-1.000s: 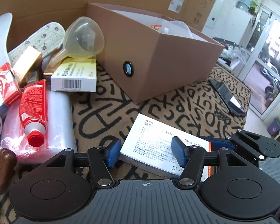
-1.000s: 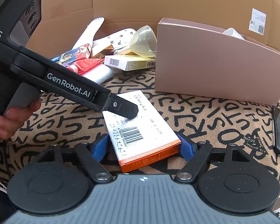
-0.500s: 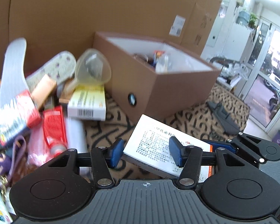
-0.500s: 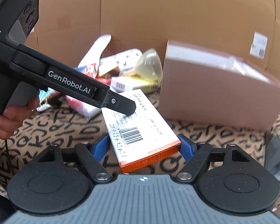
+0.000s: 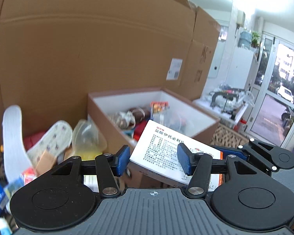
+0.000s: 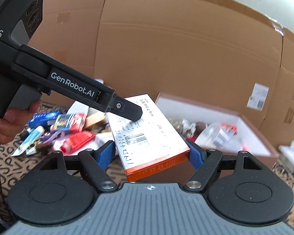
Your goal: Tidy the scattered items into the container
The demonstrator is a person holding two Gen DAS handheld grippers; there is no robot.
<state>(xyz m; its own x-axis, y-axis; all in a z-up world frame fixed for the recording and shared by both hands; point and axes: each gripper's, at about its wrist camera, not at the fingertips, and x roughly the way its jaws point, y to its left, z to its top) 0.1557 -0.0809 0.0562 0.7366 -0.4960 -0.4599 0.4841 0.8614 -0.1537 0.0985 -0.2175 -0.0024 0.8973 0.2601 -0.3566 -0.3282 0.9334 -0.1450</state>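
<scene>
Medicine box [image 5: 162, 146]: its lower right part was hidden behind the left gripper's [image 5: 153, 162] pad and linkage; the small print was too fine to be read.
Box end under right gripper [image 6: 153, 157]: its bottom edge was cut off by the gripper body; whether the pads touched the sides could not be told.
Container [image 6: 250, 135] contents: they were blurred, and single items could not be made out.
Pile [image 6: 68, 131] on the cloth: it was smeared by motion, and the labels were unreadable.
Hand [image 6: 7, 123]: it was cut off by the left edge.
Insole [image 5: 11, 137]: its lower end was hidden behind clutter.
</scene>
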